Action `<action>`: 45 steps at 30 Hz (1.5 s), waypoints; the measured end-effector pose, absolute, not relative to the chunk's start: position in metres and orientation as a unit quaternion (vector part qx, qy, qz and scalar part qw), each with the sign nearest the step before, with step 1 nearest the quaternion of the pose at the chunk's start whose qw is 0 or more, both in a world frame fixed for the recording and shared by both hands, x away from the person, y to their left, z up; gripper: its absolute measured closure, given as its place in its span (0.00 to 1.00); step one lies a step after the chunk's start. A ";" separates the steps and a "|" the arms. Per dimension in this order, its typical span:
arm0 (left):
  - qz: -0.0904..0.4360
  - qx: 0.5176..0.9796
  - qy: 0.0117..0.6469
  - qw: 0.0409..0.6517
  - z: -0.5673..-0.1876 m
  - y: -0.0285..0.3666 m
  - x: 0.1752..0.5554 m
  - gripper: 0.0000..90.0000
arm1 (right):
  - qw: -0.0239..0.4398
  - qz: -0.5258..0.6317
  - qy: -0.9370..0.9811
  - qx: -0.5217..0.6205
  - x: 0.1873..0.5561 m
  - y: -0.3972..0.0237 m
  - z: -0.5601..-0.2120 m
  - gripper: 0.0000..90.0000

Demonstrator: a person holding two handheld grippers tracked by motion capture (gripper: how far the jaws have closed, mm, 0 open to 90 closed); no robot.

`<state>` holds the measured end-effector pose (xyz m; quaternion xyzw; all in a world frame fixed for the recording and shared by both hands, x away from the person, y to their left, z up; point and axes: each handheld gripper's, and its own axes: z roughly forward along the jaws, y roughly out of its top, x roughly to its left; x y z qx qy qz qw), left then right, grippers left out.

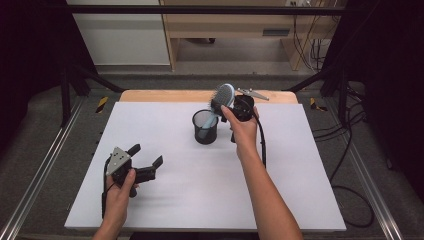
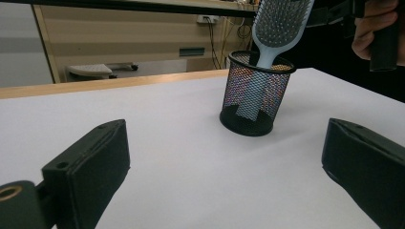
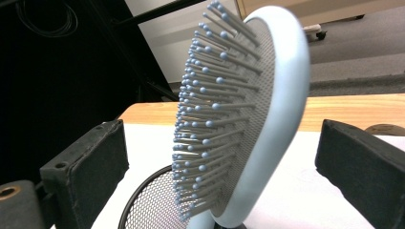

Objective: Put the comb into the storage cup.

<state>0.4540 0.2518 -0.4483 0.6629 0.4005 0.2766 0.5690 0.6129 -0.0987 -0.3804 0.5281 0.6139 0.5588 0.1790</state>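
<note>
Hairbrush [image 1: 223,96], high view: I see it standing handle-down in the black mesh cup [image 1: 205,127], head leaning toward the far right. The cup sits on the white tabletop [image 1: 200,190] near its far middle. My right claw [image 1: 240,107] hovers just beside the brush head. My left claw [image 1: 145,159] rests well apart at the near left, jaws spread, holding nothing.

Left gripper view: both black jaws stand wide with bare tabletop between them. The cup [image 2: 255,93] stands ahead, brush handle [image 2: 253,98] inside.

Right gripper view: the bristled head [image 3: 239,114] stands between the parted jaws, touching neither pad; the grip is released.
</note>
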 end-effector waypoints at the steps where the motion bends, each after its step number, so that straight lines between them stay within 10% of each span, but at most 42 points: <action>1: 0.276 0.663 0.400 0.569 -0.448 0.252 0.454 0.03 | 0.182 0.558 0.616 0.526 0.612 -0.100 -0.380 0.04; 45: 0.314 0.634 0.419 0.569 -0.438 0.281 0.448 0.02 | 0.264 0.576 0.646 0.425 0.557 -0.149 -0.339 0.05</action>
